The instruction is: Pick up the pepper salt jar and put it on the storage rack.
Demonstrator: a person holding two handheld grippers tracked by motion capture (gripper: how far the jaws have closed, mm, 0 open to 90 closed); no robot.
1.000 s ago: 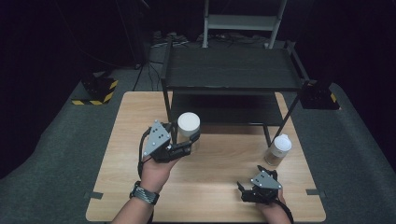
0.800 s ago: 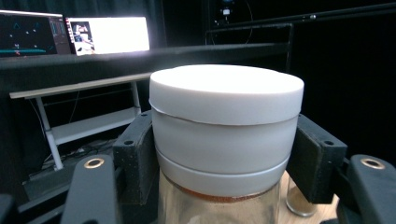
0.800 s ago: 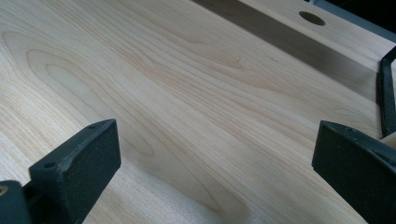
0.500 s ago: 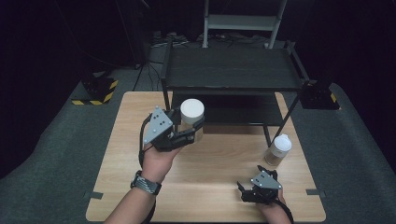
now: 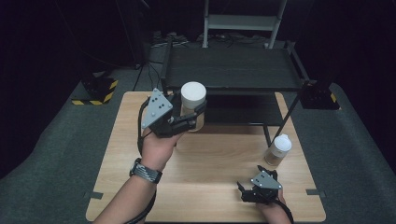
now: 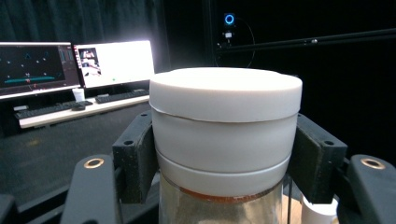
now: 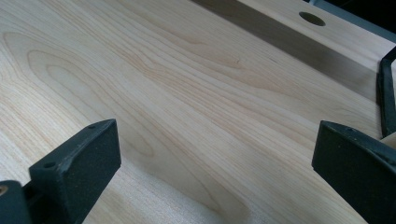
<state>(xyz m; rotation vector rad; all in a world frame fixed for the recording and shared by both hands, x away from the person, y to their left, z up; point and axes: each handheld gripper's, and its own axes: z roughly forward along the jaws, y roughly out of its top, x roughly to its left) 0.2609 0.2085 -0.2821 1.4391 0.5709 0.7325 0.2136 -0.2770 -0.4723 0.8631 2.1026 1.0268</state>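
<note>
Two fingers of left gripper (image 5: 194, 116) clamped on white-lidded jar (image 6: 224, 135), right gripper (image 7: 215, 168) fingers wide apart

The left gripper (image 5: 189, 122) is raised, jaws clamped on a jar (image 5: 193, 105), the left forearm reaching forward with a watch (image 5: 145, 171) on the wrist. The right gripper (image 5: 252, 189) sits low, jaws spread wide.

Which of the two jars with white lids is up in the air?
The jar clamped in the left gripper, near the black shelf. The other jar stands on the table, right side.
</note>
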